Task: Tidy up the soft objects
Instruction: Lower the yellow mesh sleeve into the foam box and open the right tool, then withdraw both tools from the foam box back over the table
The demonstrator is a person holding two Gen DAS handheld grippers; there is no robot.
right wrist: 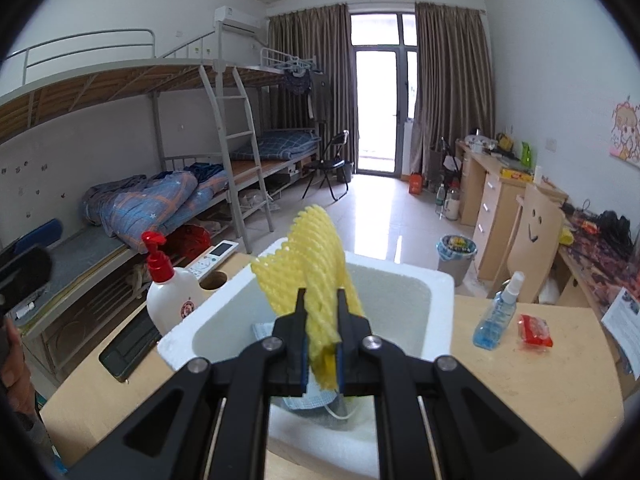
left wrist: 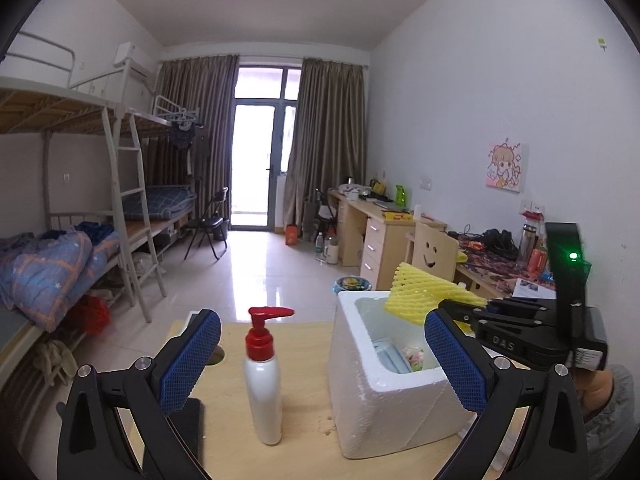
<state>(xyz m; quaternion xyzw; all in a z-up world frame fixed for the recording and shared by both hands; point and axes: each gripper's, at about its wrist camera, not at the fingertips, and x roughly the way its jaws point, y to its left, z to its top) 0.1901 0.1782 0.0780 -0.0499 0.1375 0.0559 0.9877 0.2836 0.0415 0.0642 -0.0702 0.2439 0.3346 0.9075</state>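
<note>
Insp. note, my rig. My right gripper [right wrist: 320,304] is clamped narrow on the yellow foam net [right wrist: 316,256], pinching its lower edge so the rest fans upward. I have it over the open white foam box [right wrist: 440,280], I judge so a release drops it straight in with the other soft items. The net is above the box mouth, not yet inside, apart from the rim as far as I can tell.

My left gripper [left wrist: 322,354] stands wide, nothing between the blue pads [left wrist: 192,360]. It faces the pump bottle [left wrist: 262,376], which sits upright just beside the box on the wooden table [right wrist: 520,380]; looks parked on standby, no contact.

Count, per both views:
- foam net: 1, held.
- foam box: 1, open top.
- face mask [right wrist: 308,396]: 1 seen on box floor, pale blue; a 2nd blue item further in, can't id.
- small pastel packet [left wrist: 414,356] in box: 1, contents unclear.
- pump bottle, red head: 1.
- blue spray bottle [right wrist: 496,320]: 1, on table right of box.
- red packet [right wrist: 534,330]: 1, just beside the spray btl.
- remote [right wrist: 212,258]: 1, far table edge.

Est. next: lower, open, clear out.
</note>
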